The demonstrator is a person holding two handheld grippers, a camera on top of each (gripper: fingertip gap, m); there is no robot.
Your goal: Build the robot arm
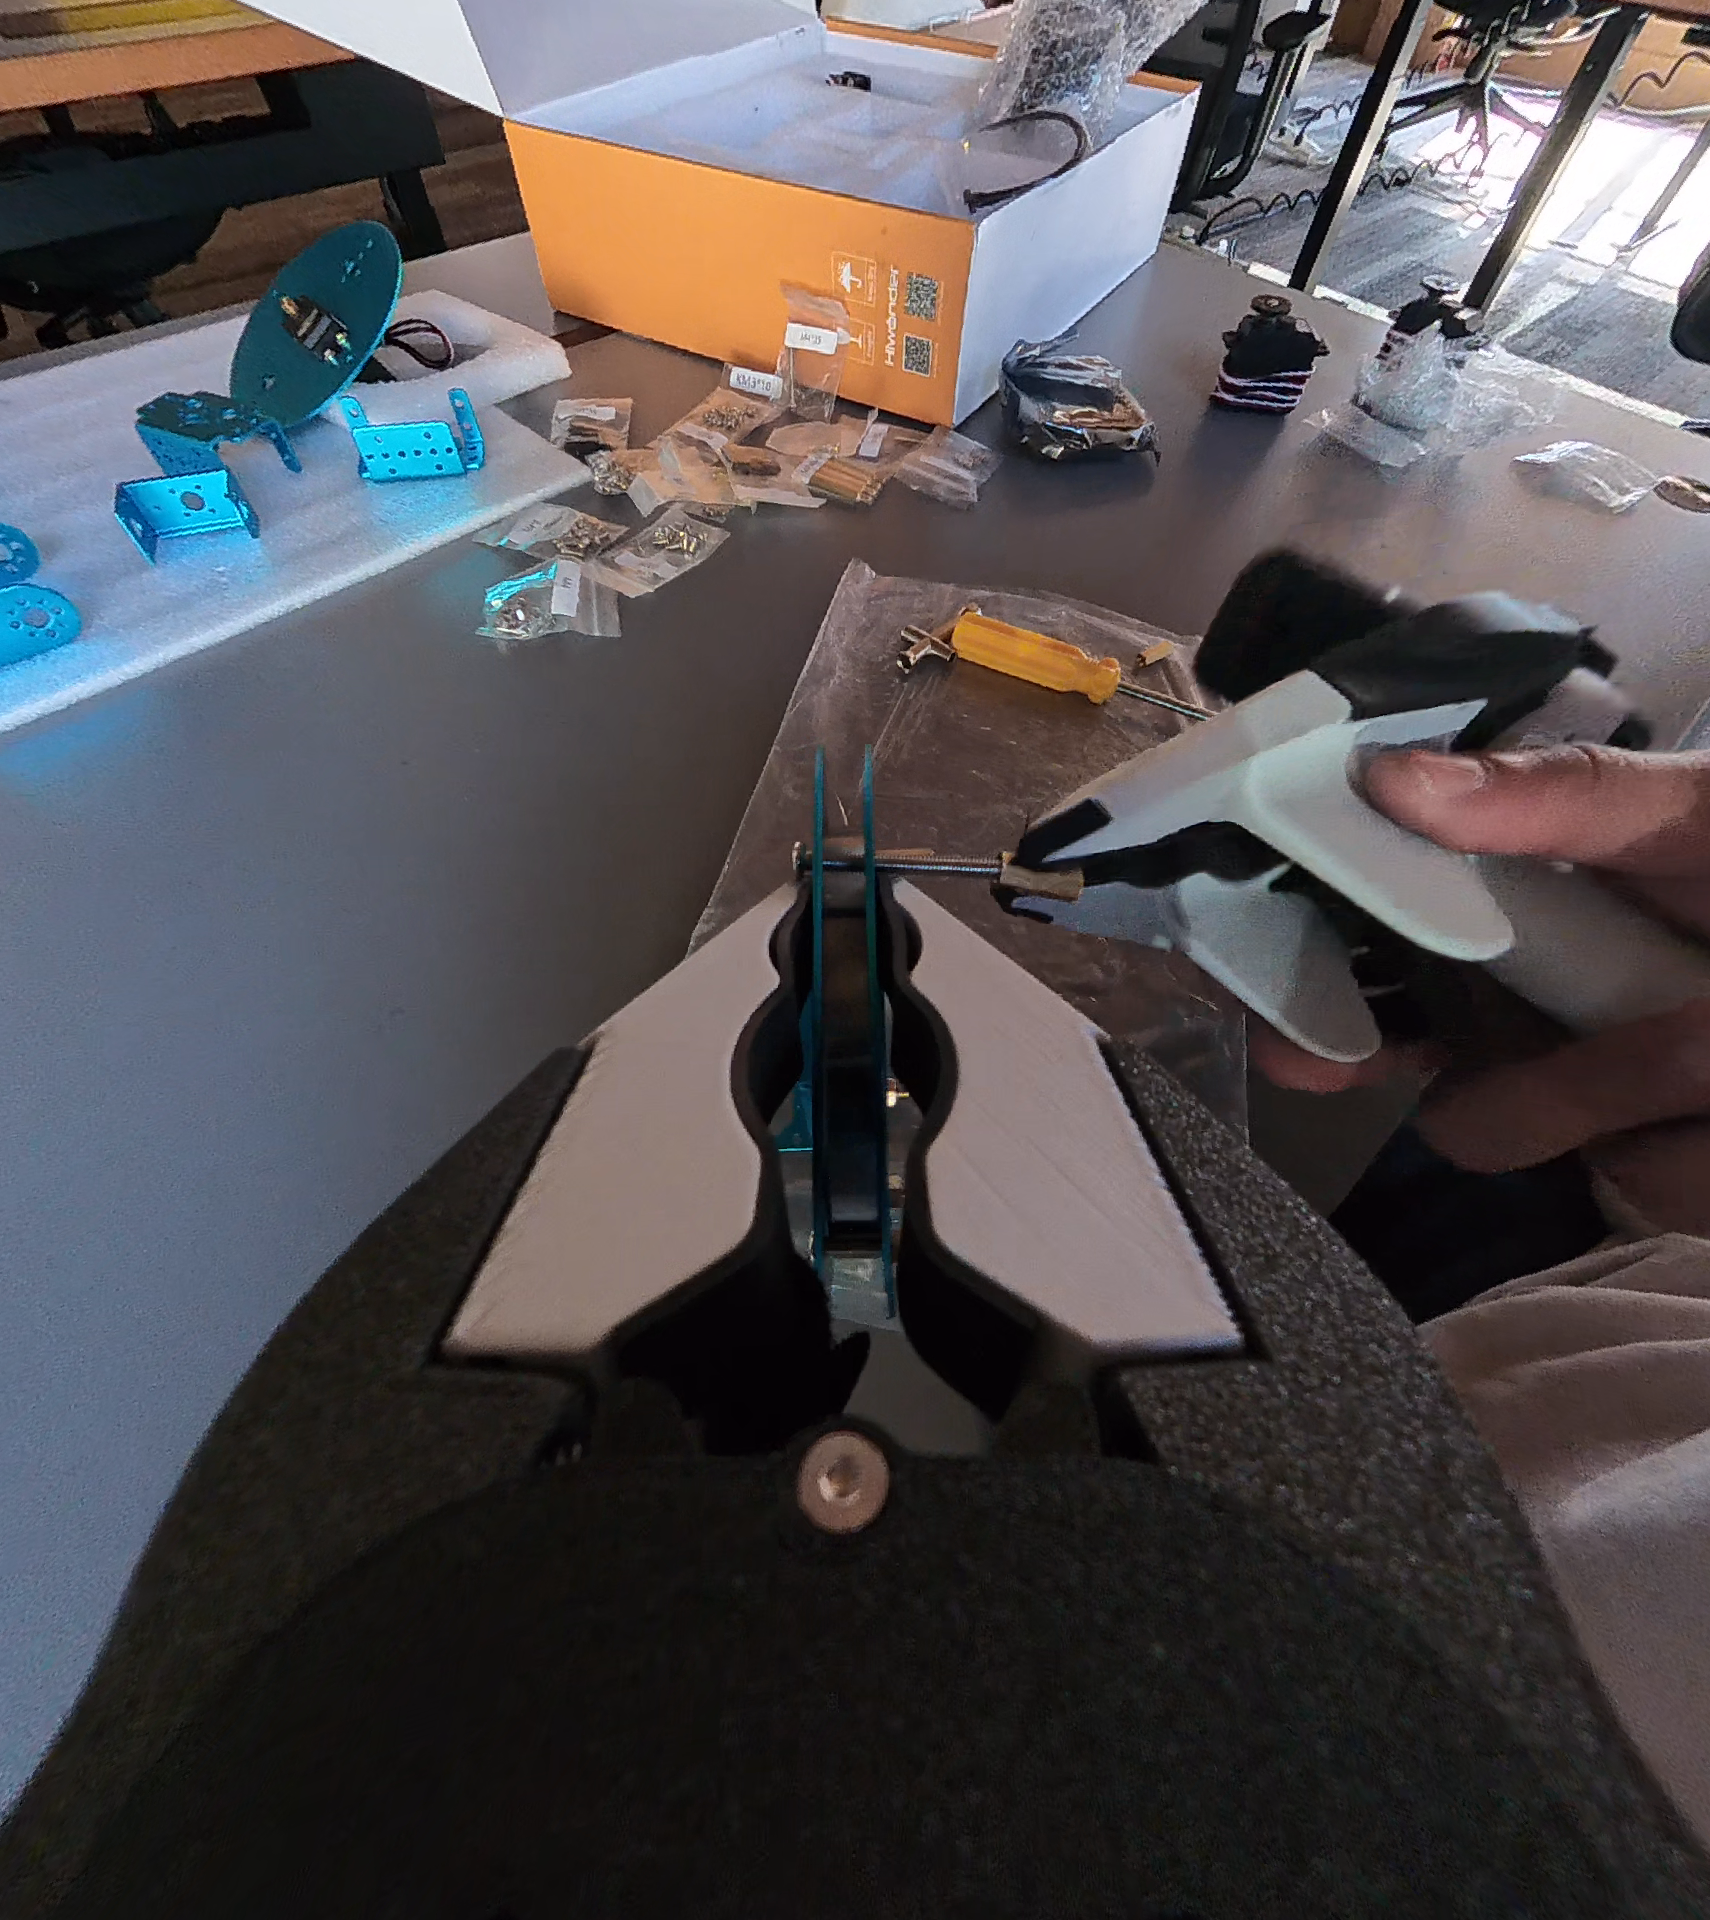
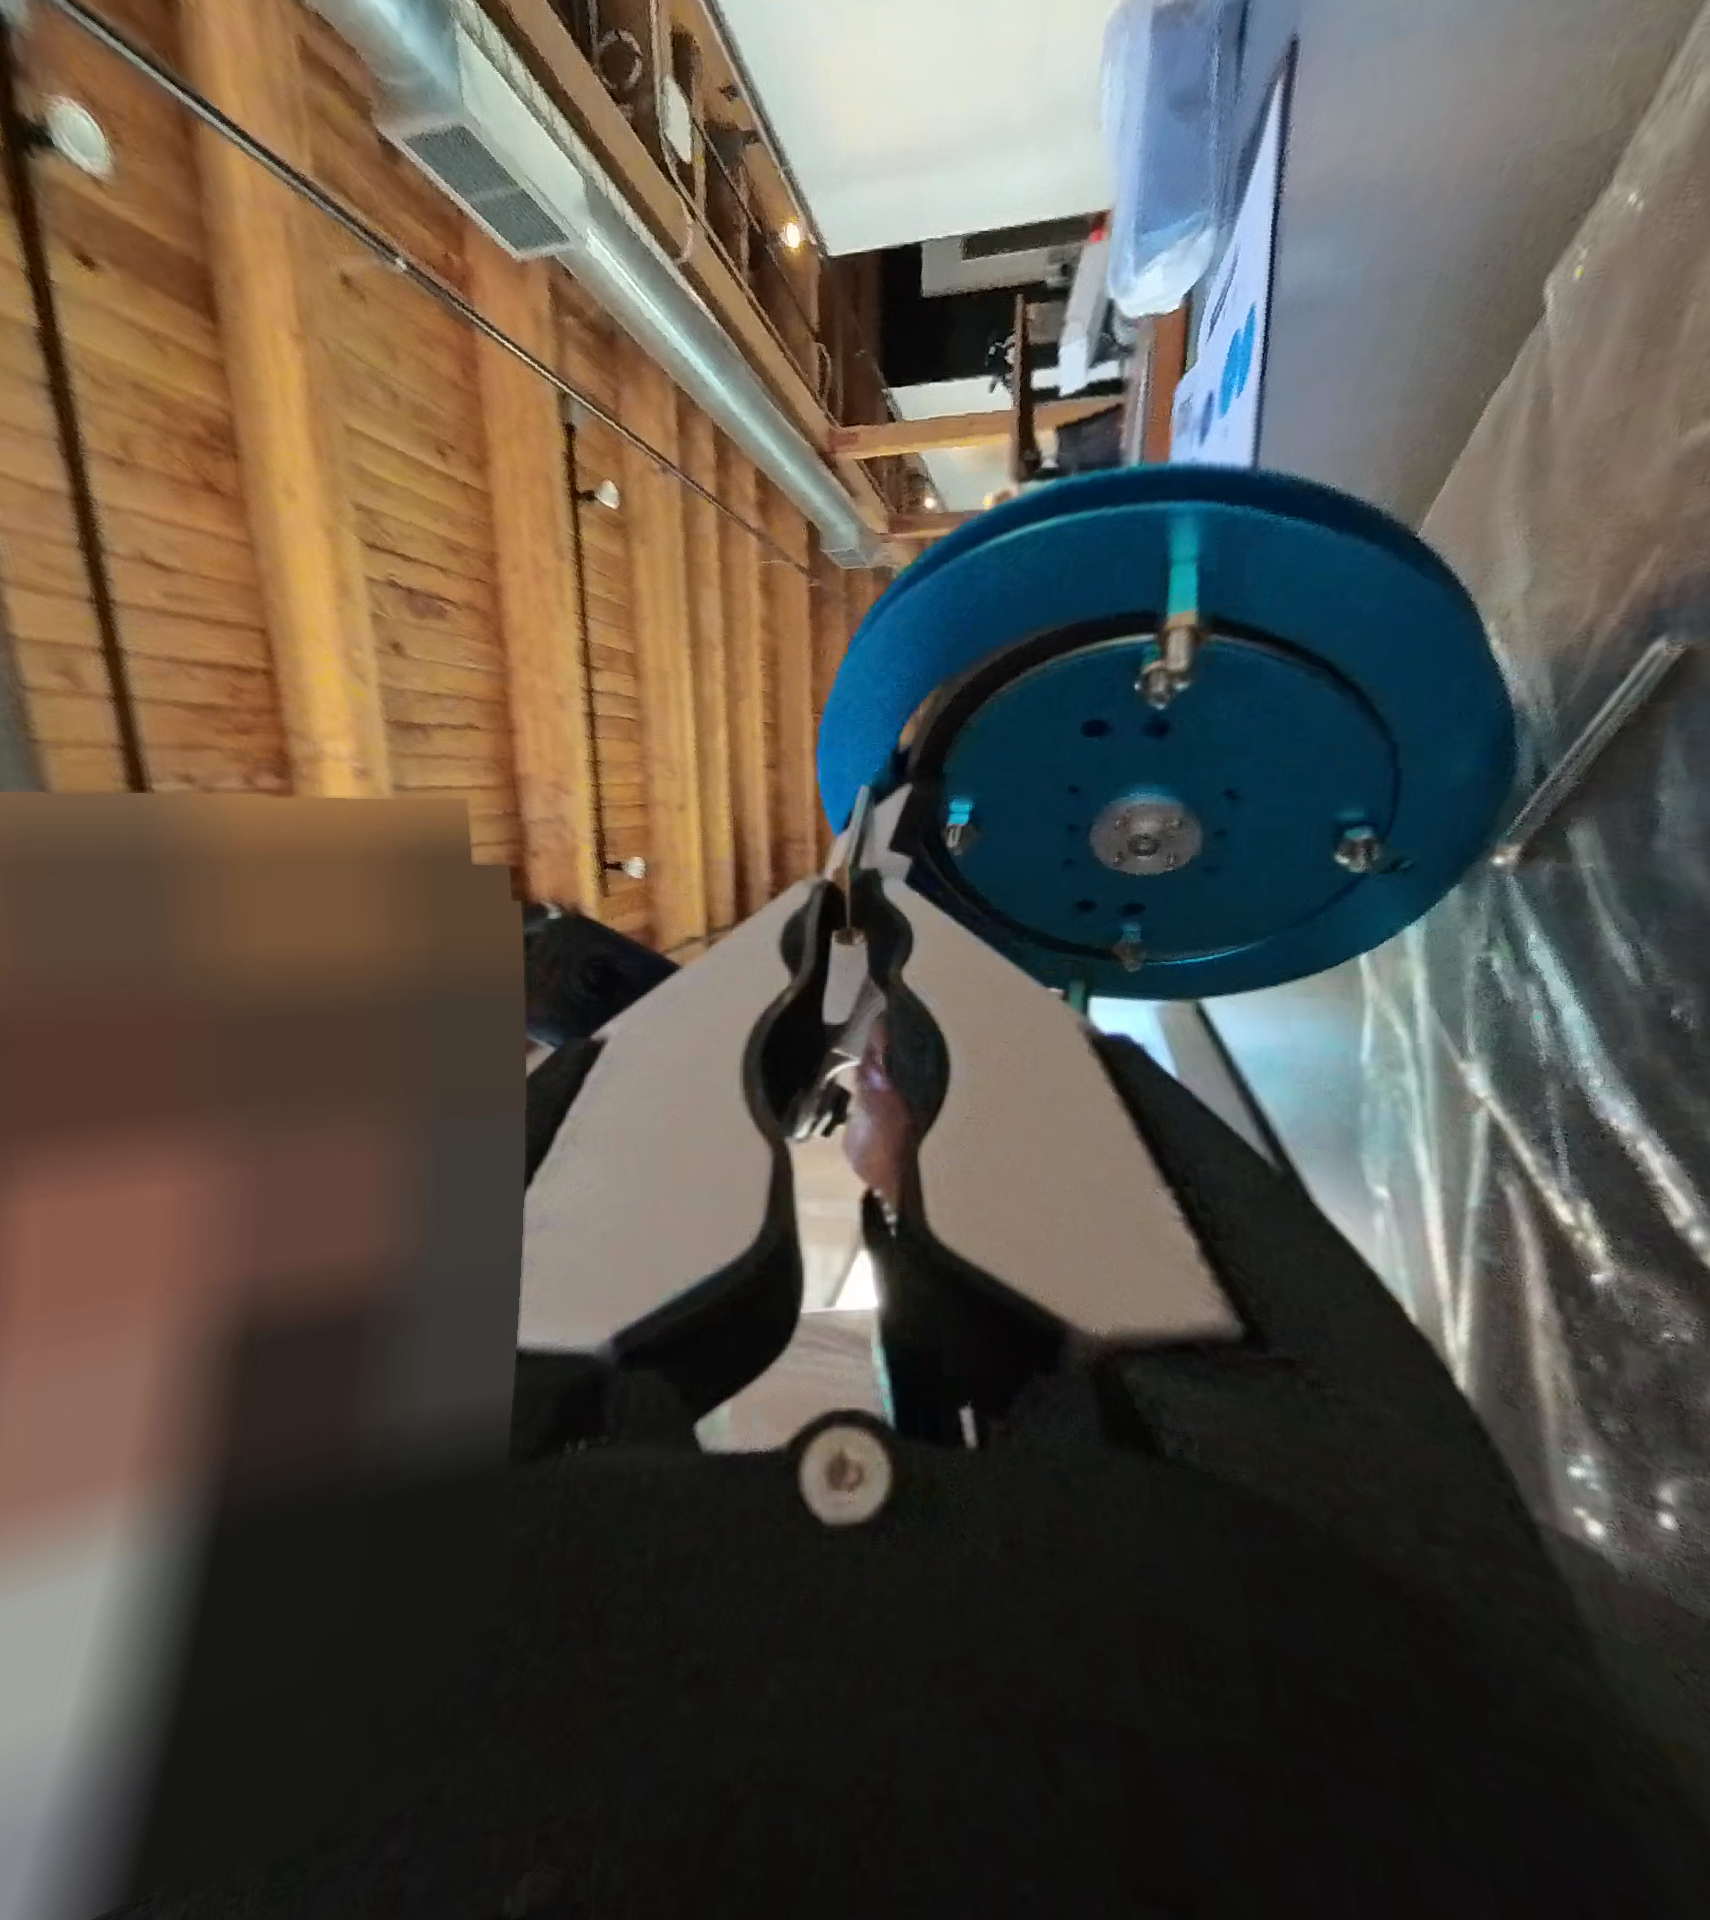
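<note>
Left wrist view: the left hand-held gripper (image 1: 843, 914) is clamped on a pair of blue round metal plates (image 1: 843, 831) held edge-on above the grey bench (image 1: 311, 935). The right hand-held gripper (image 1: 1038, 868), nearly closed, pinches a small brass standoff (image 1: 1038, 886) on a long thin screw (image 1: 934, 859) running through the plates.

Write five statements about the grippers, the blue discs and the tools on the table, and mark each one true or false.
1. The left gripper is shut on the blue disc assembly, held edge-on. True.
2. The right gripper pinches a brass standoff at the end of a long screw through the discs. True.
3. The yellow-handled screwdriver is in the right gripper's jaws. False: it lies on the clear plastic sheet.
4. The orange box is closed. False: its lid is open.
5. The blue brackets lie on white foam. True.
</note>
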